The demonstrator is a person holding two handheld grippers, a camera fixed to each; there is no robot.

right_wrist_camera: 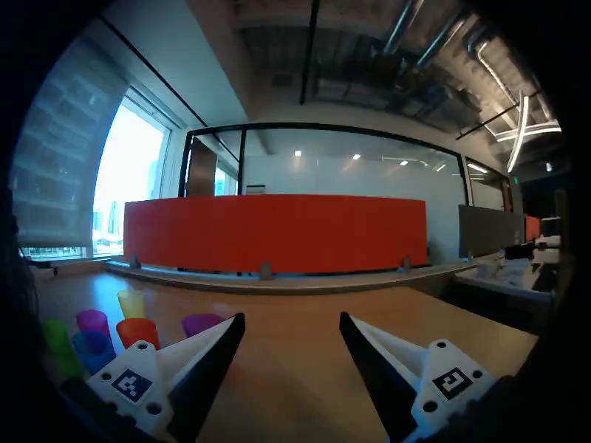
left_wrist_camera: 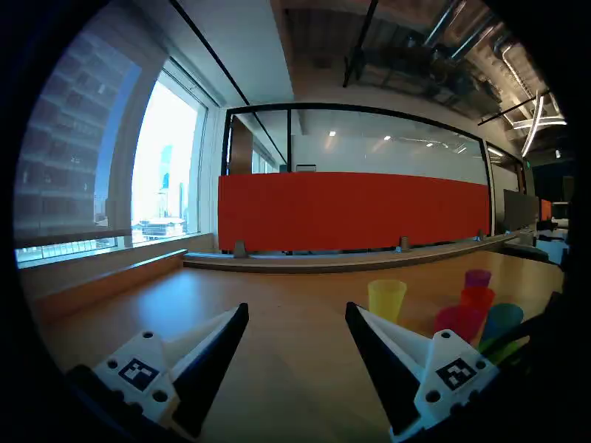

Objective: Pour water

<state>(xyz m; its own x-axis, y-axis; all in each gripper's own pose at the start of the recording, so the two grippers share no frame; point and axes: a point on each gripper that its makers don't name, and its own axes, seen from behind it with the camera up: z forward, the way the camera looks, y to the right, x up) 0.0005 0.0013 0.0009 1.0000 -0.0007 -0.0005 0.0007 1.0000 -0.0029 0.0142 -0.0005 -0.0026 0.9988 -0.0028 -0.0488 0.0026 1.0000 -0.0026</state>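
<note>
Left claw [left_wrist_camera: 297, 314] and right claw [right_wrist_camera: 292, 321] gaped wide, empty, over the desk [left_wrist_camera: 295, 284]; cups [left_wrist_camera: 477, 298] stood upright at lower right, mouths up.

Both low views face the same red partition [left_wrist_camera: 354, 210].

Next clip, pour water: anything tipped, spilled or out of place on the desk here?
Nothing stands out. The yellow cup and the cluster of coloured cups beside it stand upright on the wooden desk, with no spill visible. Left gripper and right gripper are open and empty.
</note>
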